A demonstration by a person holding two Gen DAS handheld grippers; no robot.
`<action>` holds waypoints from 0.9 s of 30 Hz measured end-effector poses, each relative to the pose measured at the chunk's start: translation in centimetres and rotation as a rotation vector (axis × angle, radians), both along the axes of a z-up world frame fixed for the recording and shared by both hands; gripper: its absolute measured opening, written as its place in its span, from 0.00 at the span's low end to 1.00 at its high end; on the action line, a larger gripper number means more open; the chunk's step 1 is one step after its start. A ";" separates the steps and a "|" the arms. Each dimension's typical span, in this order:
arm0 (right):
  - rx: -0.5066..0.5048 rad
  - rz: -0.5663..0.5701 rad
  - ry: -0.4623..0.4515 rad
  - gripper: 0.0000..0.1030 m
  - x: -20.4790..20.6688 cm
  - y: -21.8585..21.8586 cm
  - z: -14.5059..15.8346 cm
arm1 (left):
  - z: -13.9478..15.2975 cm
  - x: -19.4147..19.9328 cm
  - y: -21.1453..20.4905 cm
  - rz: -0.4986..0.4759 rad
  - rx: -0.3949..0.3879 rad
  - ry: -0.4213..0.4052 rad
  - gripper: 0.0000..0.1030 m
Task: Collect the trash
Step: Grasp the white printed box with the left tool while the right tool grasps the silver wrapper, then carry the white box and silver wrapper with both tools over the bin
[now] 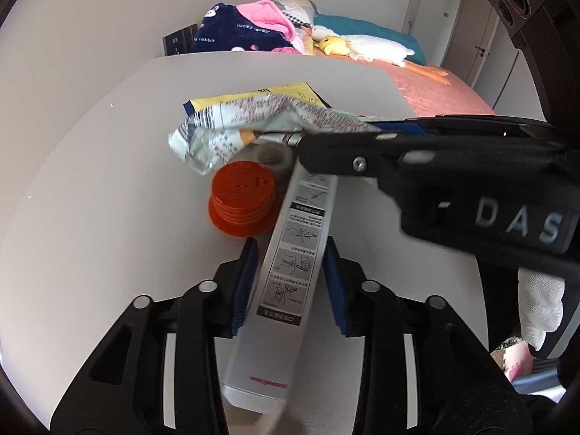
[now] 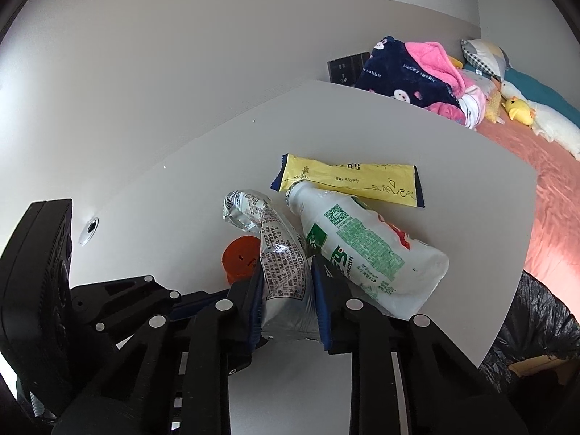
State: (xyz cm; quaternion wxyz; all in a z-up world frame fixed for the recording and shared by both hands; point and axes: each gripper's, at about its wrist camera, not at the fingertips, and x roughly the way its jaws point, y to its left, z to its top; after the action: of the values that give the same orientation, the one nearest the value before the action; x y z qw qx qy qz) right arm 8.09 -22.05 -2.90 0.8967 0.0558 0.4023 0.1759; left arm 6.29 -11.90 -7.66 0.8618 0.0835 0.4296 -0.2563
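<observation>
On the white table (image 1: 90,181), a long white box (image 1: 290,253) printed with instruction drawings lies between my left gripper's (image 1: 291,244) blue pads, which press its sides. An orange screw cap (image 1: 241,199) sits just left of the box. My right gripper (image 2: 287,264) is shut on a crumpled silver wrapper (image 2: 282,253) and reaches in from the right in the left wrist view. Beside it lies an uncapped white plastic bottle (image 2: 362,253) with a green label. A flat yellow wrapper (image 2: 348,181) lies behind the bottle.
A black trash bag (image 2: 536,326) stands open past the table's right edge. Beyond the table is a bed with a pink cover (image 1: 435,90), a navy and pink blanket (image 2: 417,76) and plush ducks (image 1: 337,45). A wall socket panel (image 2: 346,67) sits behind.
</observation>
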 end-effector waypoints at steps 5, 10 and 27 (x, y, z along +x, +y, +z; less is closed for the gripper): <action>0.042 -0.042 -0.022 0.22 -0.8 -1.5 1.1 | 0.4 -0.2 -0.3 -0.002 -0.007 -0.010 0.28; 0.068 -0.080 -0.041 0.22 -1.9 -3.2 2.2 | 1.6 -0.8 -0.6 -0.007 -0.044 -0.026 0.28; 0.121 -0.205 -0.118 0.22 -7.6 -9.5 4.7 | 4.8 -4.2 -4.5 -0.068 -0.086 -0.088 0.28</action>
State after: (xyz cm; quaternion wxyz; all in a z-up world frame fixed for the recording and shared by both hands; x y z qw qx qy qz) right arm 0.47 -31.55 1.82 0.9271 0.1402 0.3298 0.1102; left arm 2.12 -16.40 -2.90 0.8734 0.0719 0.3770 -0.2999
